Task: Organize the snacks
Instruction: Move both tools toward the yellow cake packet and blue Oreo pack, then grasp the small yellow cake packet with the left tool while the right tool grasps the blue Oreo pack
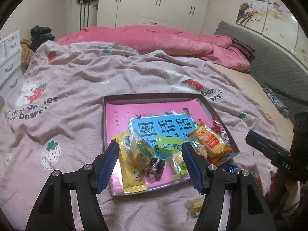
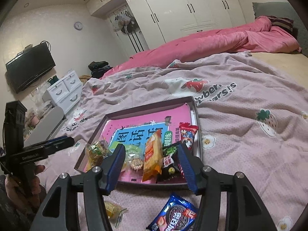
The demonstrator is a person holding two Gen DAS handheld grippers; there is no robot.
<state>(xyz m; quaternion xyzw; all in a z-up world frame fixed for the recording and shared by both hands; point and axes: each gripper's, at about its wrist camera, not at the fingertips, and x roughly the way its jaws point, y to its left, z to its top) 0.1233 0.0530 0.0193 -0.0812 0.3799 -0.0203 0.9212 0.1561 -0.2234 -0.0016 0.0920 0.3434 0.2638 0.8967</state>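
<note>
A shallow box lid (image 1: 107, 123) with a pink book inside lies on the bed and holds several snack packets. My left gripper (image 1: 150, 154) is open and empty above its near edge, over a yellow packet (image 1: 128, 165) and a green-labelled cake (image 1: 143, 152). My right gripper (image 2: 151, 155) is open and empty over the box (image 2: 196, 111), above an orange packet (image 2: 152, 156) and a black packet (image 2: 170, 161). A blue Oreo packet (image 2: 175, 216) and a small yellow snack (image 2: 113, 207) lie on the blanket outside the box; the yellow snack also shows in the left wrist view (image 1: 196, 207).
The bed is covered by a pink strawberry-print blanket (image 1: 77, 88), with a rolled pink duvet (image 1: 163, 38) behind. A white drawer unit (image 2: 63, 90) and a wall TV (image 2: 30, 67) stand to the left. White wardrobes (image 1: 154, 2) line the back wall.
</note>
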